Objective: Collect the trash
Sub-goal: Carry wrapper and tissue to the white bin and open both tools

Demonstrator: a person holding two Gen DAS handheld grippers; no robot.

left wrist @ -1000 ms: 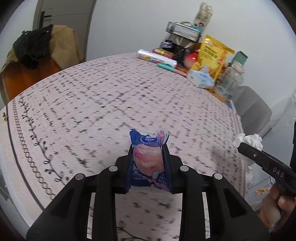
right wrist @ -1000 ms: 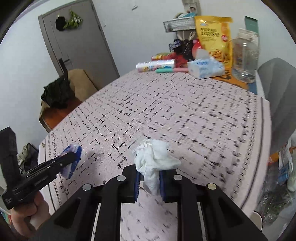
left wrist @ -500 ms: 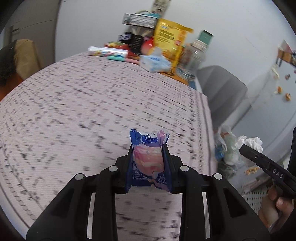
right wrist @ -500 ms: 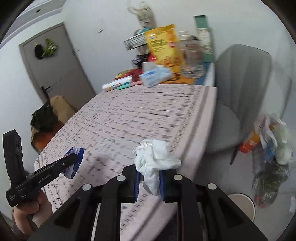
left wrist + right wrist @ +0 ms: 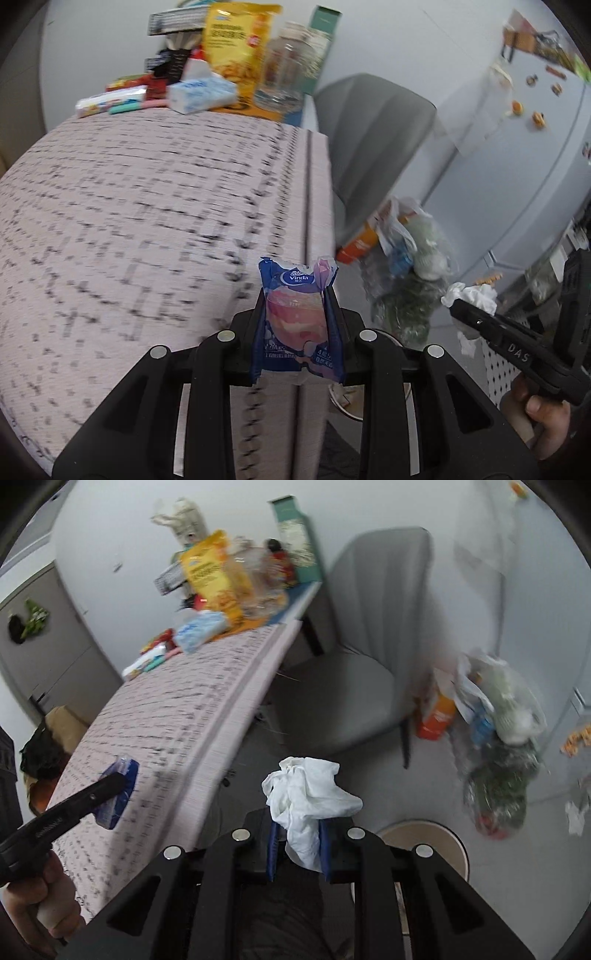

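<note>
My left gripper (image 5: 297,325) is shut on a blue Vinda tissue wrapper (image 5: 297,317) and holds it upright above the table's right edge. My right gripper (image 5: 297,834) is shut on a crumpled white tissue (image 5: 308,797) and hangs beyond the table edge, over the floor. The tissue also shows in the left wrist view (image 5: 471,295), and the wrapper in the right wrist view (image 5: 118,794). A round beige bin (image 5: 424,840) stands on the floor just below and right of the right gripper, partly hidden by it.
The table with a pink patterned cloth (image 5: 147,206) carries a tissue pack (image 5: 201,94), a yellow snack bag (image 5: 236,40) and a glass jar at its far end. A grey chair (image 5: 369,635) stands beside it. Full plastic bags (image 5: 495,731) lie on the floor by a fridge (image 5: 517,129).
Both grippers have swung right, from over the table toward its right edge and the floor. Chair, bags and bin have come into view. Both grips are unchanged.
</note>
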